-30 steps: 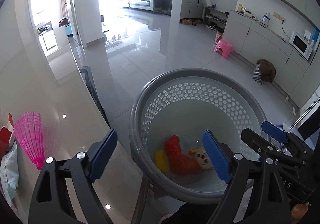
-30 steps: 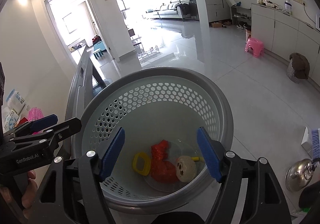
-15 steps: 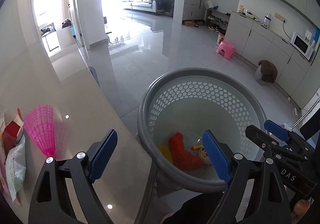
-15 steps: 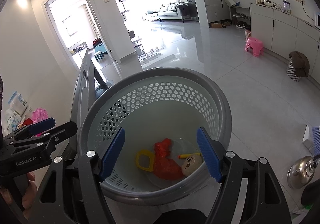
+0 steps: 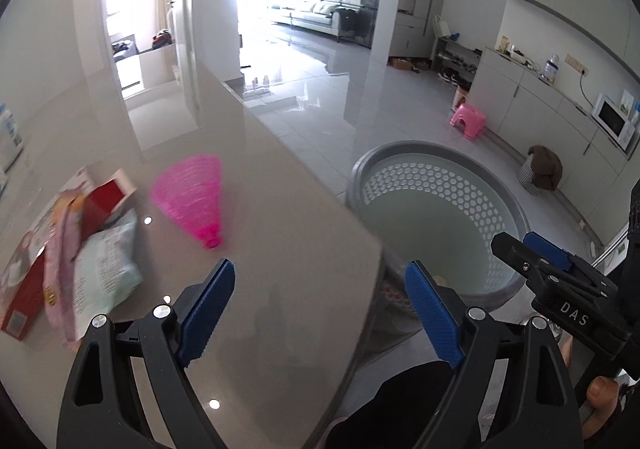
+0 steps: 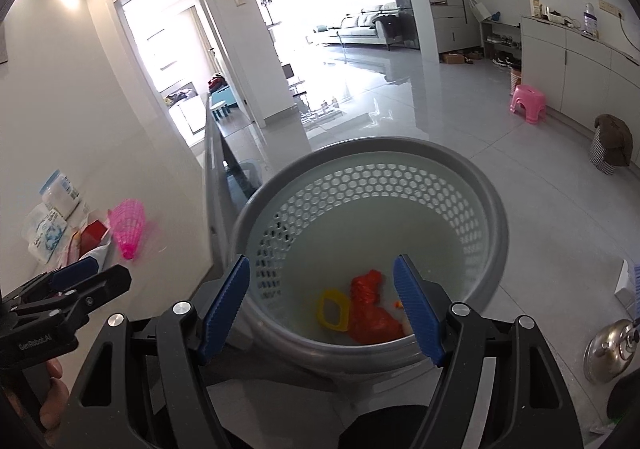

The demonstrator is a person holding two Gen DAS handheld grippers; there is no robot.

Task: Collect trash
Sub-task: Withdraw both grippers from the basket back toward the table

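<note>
Broadly, the glossy tiled floor (image 6: 460, 121) lies open at twelve o'clock, reaching away to a bright living room, with a pink stool (image 6: 528, 103) and a draped basket (image 6: 611, 147) well off by the cabinets at two o'clock. Next in size, the pale table (image 5: 288, 257) fills the left wrist view's lower left; its edge runs diagonally from eleven o'clock to a corner just beside the grey perforated bin (image 6: 372, 233), which stands on the floor below it. Inside the bin lie a crumpled red wrapper (image 6: 370, 311) and a yellow ring (image 6: 331, 309), seen between the right gripper (image 6: 322, 305) fingers, whose jaws hang apart, holding nothing. Over the tabletop, the left gripper (image 5: 320, 313) is likewise spread wide and empty. Ahead of it at eleven o'clock, well apart, a pink mesh cone (image 5: 192, 199) lies on its side; at nine o'clock a heap of snack packets (image 5: 72, 249) lies beside it.
</note>
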